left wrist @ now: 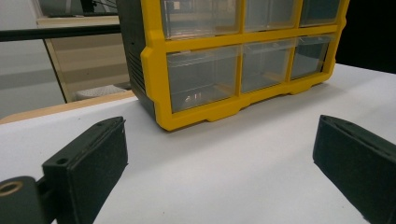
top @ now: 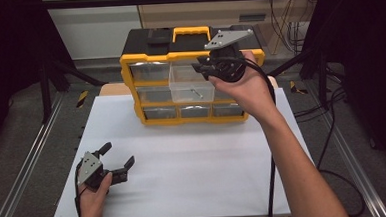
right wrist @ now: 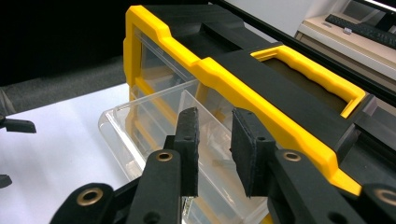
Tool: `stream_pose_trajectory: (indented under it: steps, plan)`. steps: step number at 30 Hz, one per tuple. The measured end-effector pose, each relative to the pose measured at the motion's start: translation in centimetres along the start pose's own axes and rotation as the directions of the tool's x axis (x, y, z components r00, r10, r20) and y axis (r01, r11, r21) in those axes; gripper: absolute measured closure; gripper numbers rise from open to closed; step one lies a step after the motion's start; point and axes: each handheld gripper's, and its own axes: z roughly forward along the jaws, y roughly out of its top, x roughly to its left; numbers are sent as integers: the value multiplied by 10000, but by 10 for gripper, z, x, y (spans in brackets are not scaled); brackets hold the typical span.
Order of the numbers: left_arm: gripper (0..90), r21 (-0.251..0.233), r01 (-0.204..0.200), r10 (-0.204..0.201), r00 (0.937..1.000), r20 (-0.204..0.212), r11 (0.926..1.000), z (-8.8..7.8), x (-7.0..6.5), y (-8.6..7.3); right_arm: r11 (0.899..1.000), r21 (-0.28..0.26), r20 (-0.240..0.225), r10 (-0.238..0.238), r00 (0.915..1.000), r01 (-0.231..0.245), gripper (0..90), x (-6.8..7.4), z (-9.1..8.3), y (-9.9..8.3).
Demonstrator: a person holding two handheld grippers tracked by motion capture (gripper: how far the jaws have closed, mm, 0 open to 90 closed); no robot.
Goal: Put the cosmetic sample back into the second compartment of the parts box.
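The yellow-and-black drawer organizer [top: 193, 83] is standing at the far middle of the white table [top: 183, 159], and its clear top-middle drawer [top: 191, 83] is sticking out toward the near side with a small screw [top: 196, 93] lying inside. The right gripper [right wrist: 214, 149] is hovering over that drawer's right end, fingers [right wrist: 188, 144] a narrow gap apart, gripping nothing; to do this well, it should be dropping squarely onto the front wall before pushing or pulling straight. The left gripper [top: 117, 158] is resting at the near left, fingers wide apart and empty.
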Motion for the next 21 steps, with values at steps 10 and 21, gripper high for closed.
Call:
stream_pose_trajectory:
  steps: [10,21]
  plan:
    - [30,2,6,-6,10000,20,10000,0,0,0,9964,-628,285,596,9978,-578,604,0,-7,-1]
    - [29,12,-3,3,10000,56,10000,1,-2,0,9744,-1562,809,1758,9811,-1617,285,-5,-16,-3]
